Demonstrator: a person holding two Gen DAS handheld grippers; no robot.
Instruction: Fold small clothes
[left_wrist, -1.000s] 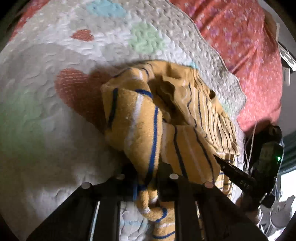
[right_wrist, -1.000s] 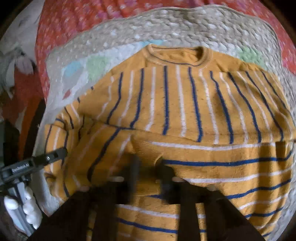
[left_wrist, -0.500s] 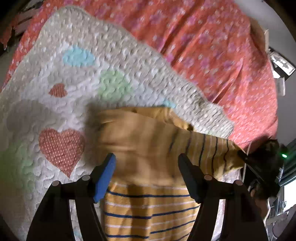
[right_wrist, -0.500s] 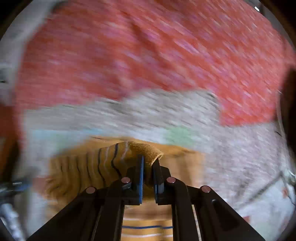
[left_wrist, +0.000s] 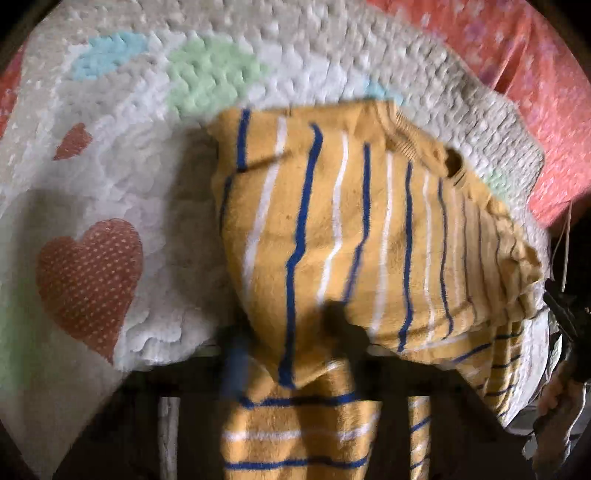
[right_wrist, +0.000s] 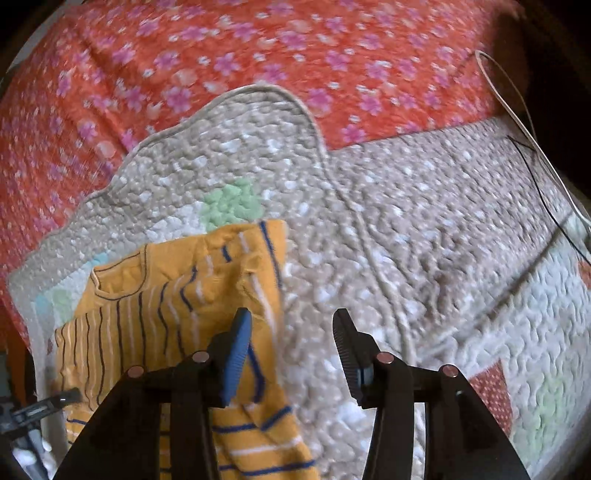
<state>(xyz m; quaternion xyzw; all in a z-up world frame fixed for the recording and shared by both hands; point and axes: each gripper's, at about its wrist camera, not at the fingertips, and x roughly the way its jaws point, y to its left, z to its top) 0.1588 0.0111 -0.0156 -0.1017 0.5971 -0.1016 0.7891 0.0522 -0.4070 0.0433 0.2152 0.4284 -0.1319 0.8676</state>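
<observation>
Striped yellow sweater lies folded on the quilted blanket over the floral red bedspread. Right gripper: fingers wide apart, holding nothing. Left gripper: blurred beneath the sweater's fold; state cannot be told.

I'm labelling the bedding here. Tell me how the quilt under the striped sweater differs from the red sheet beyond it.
The quilt is beige and white with a puffy stitched surface. The red sheet looks smoother.
The quilt carries scattered patches, hearts and pale green and blue shapes. The sheet has small pink flowers all over.
The quilt lies on top, its wavy edge crossing the sheet. The sweater rests on the quilt only.
Both are spread out as bedding.
</observation>
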